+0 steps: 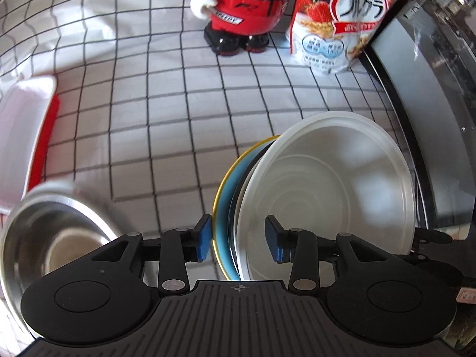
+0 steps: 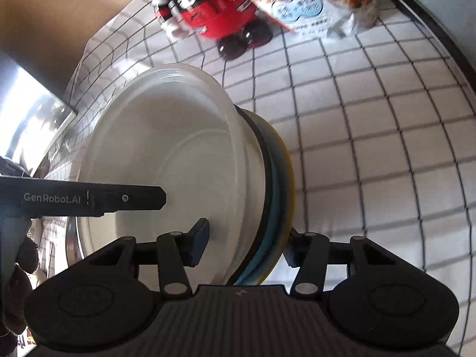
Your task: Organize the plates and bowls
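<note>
A stack of dishes is held on edge above the checked tablecloth: a white bowl point(image 1: 327, 190) nested in a dark plate and a blue plate with a yellow rim point(image 1: 221, 196). My left gripper point(image 1: 238, 241) straddles the stack's rim, its blue pads on either side, jaws closed on it. In the right wrist view my right gripper point(image 2: 247, 244) grips the same stack, one pad inside the white bowl point(image 2: 166, 154), the other behind the blue and yellow plate point(image 2: 282, 178). The left gripper's finger point(image 2: 95, 197) reaches into the bowl from the left.
A steel bowl point(image 1: 44, 238) sits low left in the left wrist view, next to a white and red tray point(image 1: 26, 125). A red mascot figure point(image 1: 241, 9) and a cereal bag point(image 1: 342, 20) stand at the back. A dark appliance point(image 1: 422, 113) borders the right.
</note>
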`<state>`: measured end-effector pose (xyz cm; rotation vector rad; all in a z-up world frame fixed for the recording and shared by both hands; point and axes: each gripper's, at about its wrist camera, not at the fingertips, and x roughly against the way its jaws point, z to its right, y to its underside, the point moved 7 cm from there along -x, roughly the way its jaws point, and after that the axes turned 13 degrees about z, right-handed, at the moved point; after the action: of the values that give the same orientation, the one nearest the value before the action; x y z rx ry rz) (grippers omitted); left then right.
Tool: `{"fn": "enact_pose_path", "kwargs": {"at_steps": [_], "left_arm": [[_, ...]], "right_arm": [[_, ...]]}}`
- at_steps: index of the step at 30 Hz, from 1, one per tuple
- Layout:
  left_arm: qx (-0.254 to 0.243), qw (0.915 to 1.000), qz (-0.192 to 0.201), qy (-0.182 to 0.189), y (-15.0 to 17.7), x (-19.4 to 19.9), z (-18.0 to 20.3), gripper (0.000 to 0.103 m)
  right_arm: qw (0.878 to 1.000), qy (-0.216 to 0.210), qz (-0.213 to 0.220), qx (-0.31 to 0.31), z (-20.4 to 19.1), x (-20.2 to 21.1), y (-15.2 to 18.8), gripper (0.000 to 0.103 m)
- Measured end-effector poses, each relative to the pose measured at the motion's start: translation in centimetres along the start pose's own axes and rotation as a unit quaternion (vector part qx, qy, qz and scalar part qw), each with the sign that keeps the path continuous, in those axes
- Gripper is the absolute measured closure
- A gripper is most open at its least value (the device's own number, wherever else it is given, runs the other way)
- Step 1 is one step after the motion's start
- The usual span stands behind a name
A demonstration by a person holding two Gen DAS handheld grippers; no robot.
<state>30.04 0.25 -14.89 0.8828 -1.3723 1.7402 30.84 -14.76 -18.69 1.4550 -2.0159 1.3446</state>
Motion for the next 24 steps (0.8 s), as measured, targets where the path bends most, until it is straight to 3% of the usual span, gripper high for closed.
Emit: {"fn": "enact_pose_path", "kwargs": {"at_steps": [6,11,14,20,24], "left_arm": [[-0.007,0.9999,-0.004,0.007,3.0,2.0,-0.6,0.061],[-0.037,0.9993,0.007,0.006,4.0,2.5,-0.1,0.061],[-0.031,0.9993,0.015,0.012,4.1,2.7,-0.4,0.062],[0.015,0.9989,0.043,-0.006,4.5,3.8,-1.3,0.074],[0.028,0.997,0.067,-0.026,4.9,4.7,-1.5,0.08]], "right_arm": [[1.0,-0.001,-0.013,0.006,-1.2,0.8,2.4,0.052],[1.0,0.011,-0.006,-0.006,-1.2,1.1,2.7,0.051],[1.0,0.017,-0.002,-0.005,-1.3,1.1,2.6,0.05],[0.992,0.056,0.043,0.103,-2.1,2.3,1.2,0.05],[0.991,0.036,0.052,0.121,-2.1,2.5,0.6,0.05]]}}
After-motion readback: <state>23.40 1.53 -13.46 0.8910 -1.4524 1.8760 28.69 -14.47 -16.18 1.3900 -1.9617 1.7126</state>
